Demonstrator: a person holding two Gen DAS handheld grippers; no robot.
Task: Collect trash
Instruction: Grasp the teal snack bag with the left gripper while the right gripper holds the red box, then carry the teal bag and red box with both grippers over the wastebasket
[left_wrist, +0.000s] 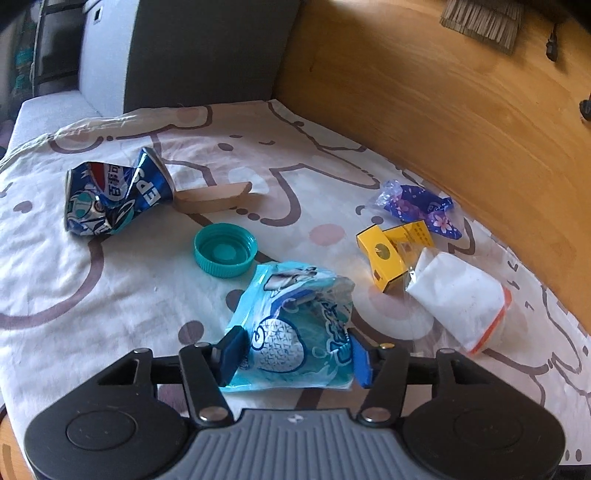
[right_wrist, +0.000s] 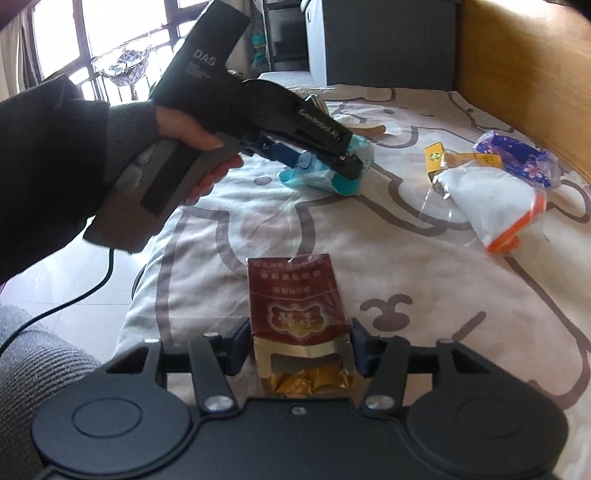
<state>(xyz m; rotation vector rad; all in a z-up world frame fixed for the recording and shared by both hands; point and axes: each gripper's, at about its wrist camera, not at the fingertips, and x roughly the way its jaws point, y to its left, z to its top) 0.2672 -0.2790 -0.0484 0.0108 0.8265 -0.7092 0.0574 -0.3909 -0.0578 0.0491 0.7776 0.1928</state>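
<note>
My left gripper (left_wrist: 293, 354) has its pads on both sides of a light-blue snack wrapper (left_wrist: 295, 325) lying on the patterned cloth (left_wrist: 92, 302); it also shows in the right wrist view (right_wrist: 343, 170), on that wrapper (right_wrist: 314, 177). My right gripper (right_wrist: 299, 350) is shut on a dark red cigarette pack (right_wrist: 299, 306), its torn gold end toward the camera. Other trash on the cloth: a crushed blue Pepsi can (left_wrist: 114, 192), a teal bottle cap (left_wrist: 225, 249), a yellow box (left_wrist: 391, 254), a purple wrapper (left_wrist: 424, 206) and a white bag with orange edge (left_wrist: 461, 295).
A wooden board (left_wrist: 461, 110) runs along the right side of the cloth. A flat wooden stick (left_wrist: 218, 195) lies behind the can. A grey cabinet (left_wrist: 207, 48) stands at the far end. A cable and tiled floor (right_wrist: 92, 280) are at the left.
</note>
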